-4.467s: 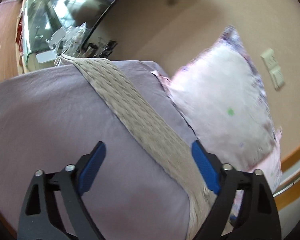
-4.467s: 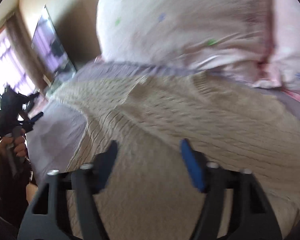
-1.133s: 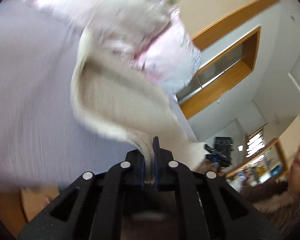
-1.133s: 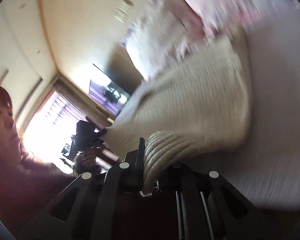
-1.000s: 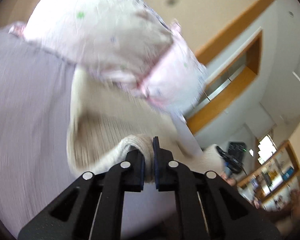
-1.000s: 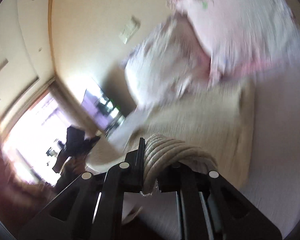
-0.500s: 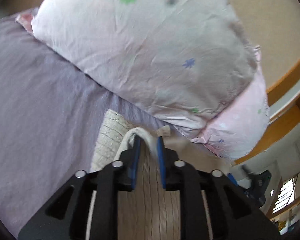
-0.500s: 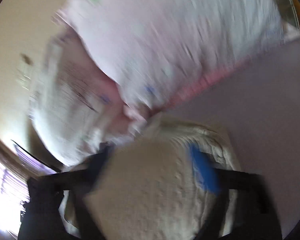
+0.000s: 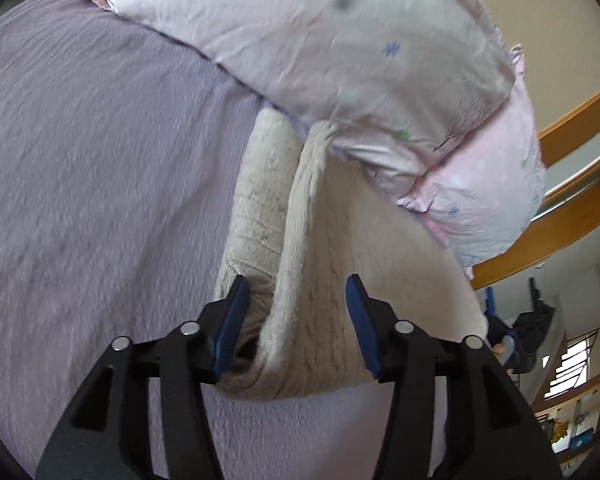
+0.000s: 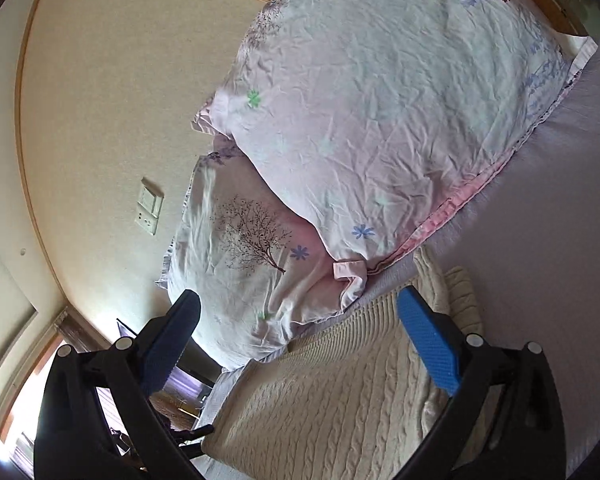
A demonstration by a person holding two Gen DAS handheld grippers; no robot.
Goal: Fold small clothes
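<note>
A cream cable-knit garment (image 9: 340, 272) lies folded over on the lilac bed sheet (image 9: 100, 160), its far edge tucked against the pillows. My left gripper (image 9: 296, 316) is open just above its near folded edge, with the knit between the blue pads but not pinched. In the right wrist view the same knit (image 10: 340, 400) fills the lower middle. My right gripper (image 10: 300, 340) is open above it and holds nothing.
Two floral pillows (image 9: 340, 60) are stacked at the head of the bed, also in the right wrist view (image 10: 380, 120). A beige wall with a switch plate (image 10: 148, 206) is behind. Wooden trim (image 9: 572, 216) and room furniture lie to the right.
Both grippers were shut on the knit a second ago, carrying its edge toward the pillows. Both have opened and let it go; the fold now rests on the garment.
</note>
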